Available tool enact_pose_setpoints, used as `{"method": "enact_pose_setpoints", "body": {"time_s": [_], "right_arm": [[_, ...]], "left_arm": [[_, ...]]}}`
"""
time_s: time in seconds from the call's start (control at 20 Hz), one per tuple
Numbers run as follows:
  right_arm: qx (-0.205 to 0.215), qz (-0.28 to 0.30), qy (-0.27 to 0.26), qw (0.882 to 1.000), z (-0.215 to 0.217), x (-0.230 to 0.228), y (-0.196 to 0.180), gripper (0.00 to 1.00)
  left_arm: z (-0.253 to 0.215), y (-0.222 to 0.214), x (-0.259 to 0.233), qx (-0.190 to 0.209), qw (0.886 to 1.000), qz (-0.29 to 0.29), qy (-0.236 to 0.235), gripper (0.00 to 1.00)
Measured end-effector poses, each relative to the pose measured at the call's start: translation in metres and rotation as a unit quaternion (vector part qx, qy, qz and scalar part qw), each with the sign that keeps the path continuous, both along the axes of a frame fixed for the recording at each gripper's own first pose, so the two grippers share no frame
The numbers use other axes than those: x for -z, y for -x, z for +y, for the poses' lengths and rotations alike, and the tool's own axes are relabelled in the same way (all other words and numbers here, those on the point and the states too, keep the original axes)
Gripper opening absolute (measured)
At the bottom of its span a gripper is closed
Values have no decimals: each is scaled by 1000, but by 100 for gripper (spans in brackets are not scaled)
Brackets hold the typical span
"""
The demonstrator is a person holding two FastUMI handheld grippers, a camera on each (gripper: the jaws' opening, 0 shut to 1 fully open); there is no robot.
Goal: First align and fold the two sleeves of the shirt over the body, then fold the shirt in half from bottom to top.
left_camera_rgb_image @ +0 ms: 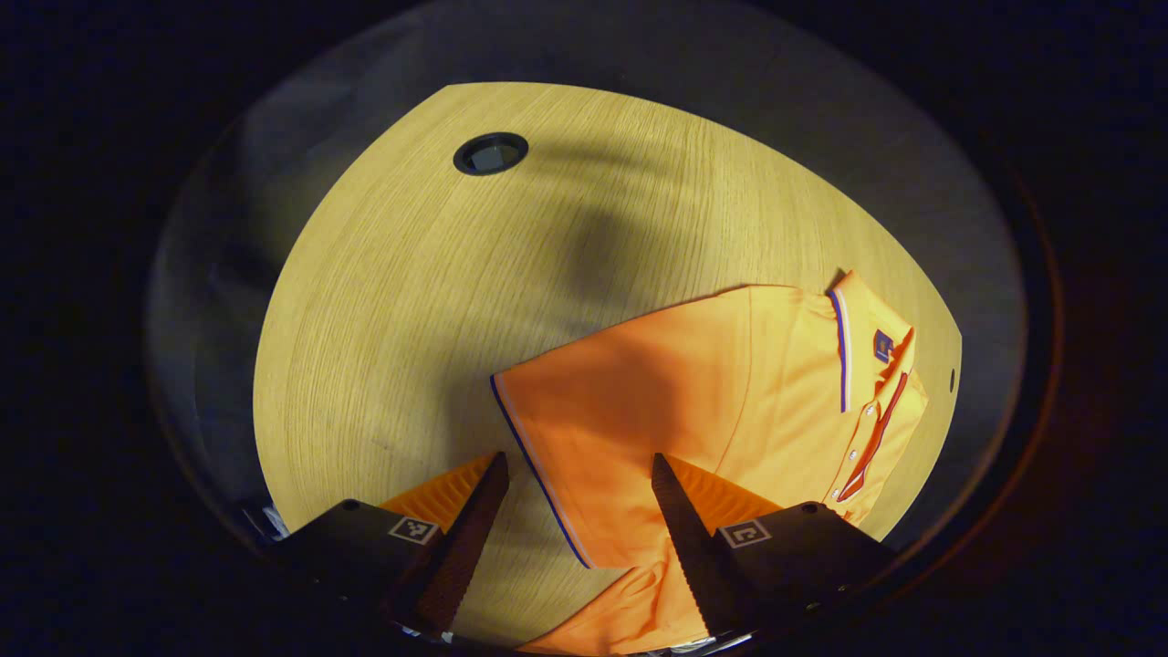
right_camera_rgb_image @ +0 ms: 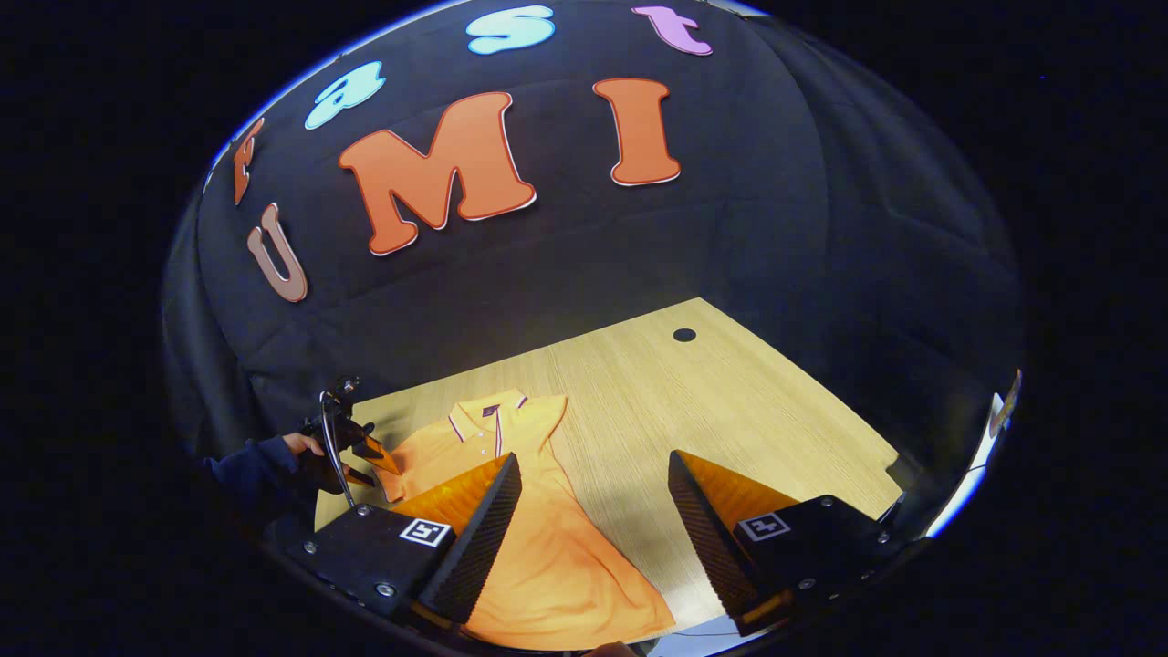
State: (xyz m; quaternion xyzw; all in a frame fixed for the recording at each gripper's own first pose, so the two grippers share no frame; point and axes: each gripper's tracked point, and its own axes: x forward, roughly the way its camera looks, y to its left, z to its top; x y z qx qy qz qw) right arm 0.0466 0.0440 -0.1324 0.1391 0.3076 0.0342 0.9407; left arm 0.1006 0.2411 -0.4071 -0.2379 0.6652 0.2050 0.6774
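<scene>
An orange polo shirt [left_camera_rgb_image: 730,383] lies flat on the wooden table [left_camera_rgb_image: 411,301], its collar [left_camera_rgb_image: 853,342] to the right in the left gripper view. One sleeve [left_camera_rgb_image: 566,429] with a blue and white hem is spread toward me. My left gripper [left_camera_rgb_image: 578,456] hovers open over that sleeve's hem, holding nothing. In the right gripper view the shirt [right_camera_rgb_image: 557,557] runs from the collar [right_camera_rgb_image: 488,415] down toward me. My right gripper [right_camera_rgb_image: 593,458] is open above the shirt's right edge. The left gripper [right_camera_rgb_image: 351,447], held by a hand [right_camera_rgb_image: 301,444], sits at the shirt's far left.
A round cable hole [left_camera_rgb_image: 491,153] is set in the table far from the shirt, also seen as the hole [right_camera_rgb_image: 684,335] near the back edge. Bare wood [right_camera_rgb_image: 730,401] stretches right of the shirt. Black cloth wall [right_camera_rgb_image: 776,228] rises behind the table.
</scene>
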Motion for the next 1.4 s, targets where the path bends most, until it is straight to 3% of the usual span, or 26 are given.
{"method": "enact_pose_setpoints", "body": {"time_s": [0.15, 0.25, 0.4, 0.45, 0.5, 0.85, 1.3, 1.4], "right_arm": [[4, 8, -1, 1000, -6, 5, 7, 98], [6, 11, 0, 1000, -8, 10, 8, 99], [2, 15, -11, 1000, -4, 13, 9, 99], [0, 16, -12, 1000, -4, 14, 10, 99], [0, 17, -9, 1000, -7, 16, 9, 99], [-4, 16, -18, 1000, -9, 18, 8, 99], [8, 16, -18, 1000, -31, 13, 25, 99], [15, 17, -17, 1000, -34, 13, 31, 99]], "left_arm": [[6, 1, 3, 11, 1000, 19, -22, 90], [9, -2, 9, 21, 999, 3, -31, 77], [5, -16, 0, 37, 998, -29, -31, 16], [4, -15, -1, 39, 998, -43, -29, 16], [5, -23, -10, 43, 997, -54, -27, 4], [-30, -69, -74, 119, 978, -167, -29, 5], [-127, -116, -111, 217, 950, -222, -10, 6], [-157, -121, -122, 245, 939, -242, 15, 15]]}}
